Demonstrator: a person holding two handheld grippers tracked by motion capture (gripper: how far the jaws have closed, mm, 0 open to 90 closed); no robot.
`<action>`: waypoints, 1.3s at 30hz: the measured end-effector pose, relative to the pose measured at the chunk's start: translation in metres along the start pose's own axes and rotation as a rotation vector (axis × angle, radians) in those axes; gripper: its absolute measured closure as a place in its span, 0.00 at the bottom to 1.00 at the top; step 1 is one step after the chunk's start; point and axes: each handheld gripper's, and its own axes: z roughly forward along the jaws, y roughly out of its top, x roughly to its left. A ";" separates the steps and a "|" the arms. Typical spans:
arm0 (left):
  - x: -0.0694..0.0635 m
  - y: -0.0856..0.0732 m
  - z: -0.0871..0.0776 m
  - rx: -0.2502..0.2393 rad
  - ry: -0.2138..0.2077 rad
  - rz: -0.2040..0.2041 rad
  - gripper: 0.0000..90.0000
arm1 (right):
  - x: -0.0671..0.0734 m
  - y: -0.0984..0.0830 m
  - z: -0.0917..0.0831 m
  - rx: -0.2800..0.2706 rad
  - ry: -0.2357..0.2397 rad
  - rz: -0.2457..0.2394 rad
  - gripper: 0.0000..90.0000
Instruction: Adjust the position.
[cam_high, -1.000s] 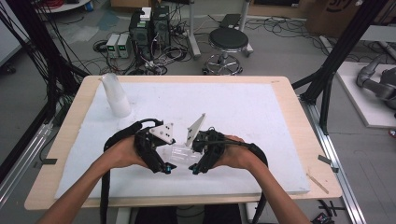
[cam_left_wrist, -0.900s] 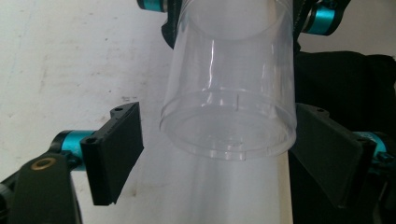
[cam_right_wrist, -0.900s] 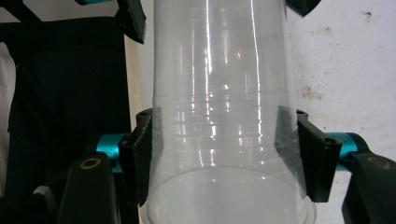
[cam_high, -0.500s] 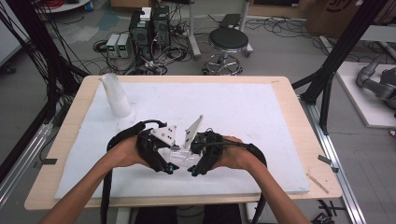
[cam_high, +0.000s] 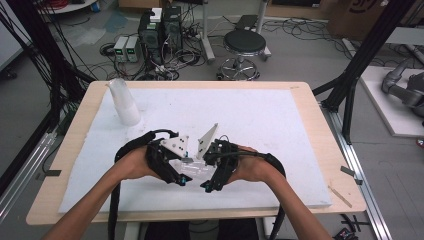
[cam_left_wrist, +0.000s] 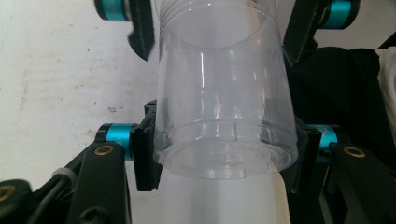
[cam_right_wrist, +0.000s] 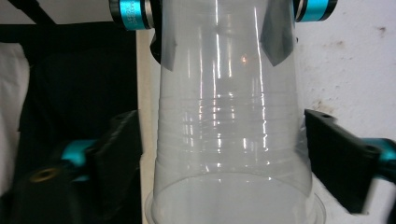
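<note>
This is a robotics or research lab, not a home. A wooden table (cam_high: 320, 150) topped with a white foam sheet (cam_high: 260, 125) stands on a bare grey floor (cam_high: 310, 55). Black frame struts (cam_high: 360, 65) rise at either side, draped with cables. Behind the table sit computer towers (cam_high: 161, 27) and small power boxes (cam_high: 126, 48) in a tangle of wires, beside a round stool (cam_high: 244, 44). At the far right lies what looks like a grey robot arm (cam_high: 402, 87), though it is partly cut off.
</note>
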 end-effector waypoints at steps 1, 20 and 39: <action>-0.001 0.000 0.000 -0.007 0.001 -0.008 0.47 | 0.000 0.000 0.000 -0.001 0.001 -0.005 0.15; -0.002 -0.037 0.012 -0.210 0.041 -0.094 0.47 | -0.005 -0.019 -0.021 -0.315 -0.054 0.016 0.14; -0.006 -0.083 0.001 -0.597 0.079 -0.151 0.47 | -0.009 -0.054 -0.028 -0.660 -0.057 0.101 0.15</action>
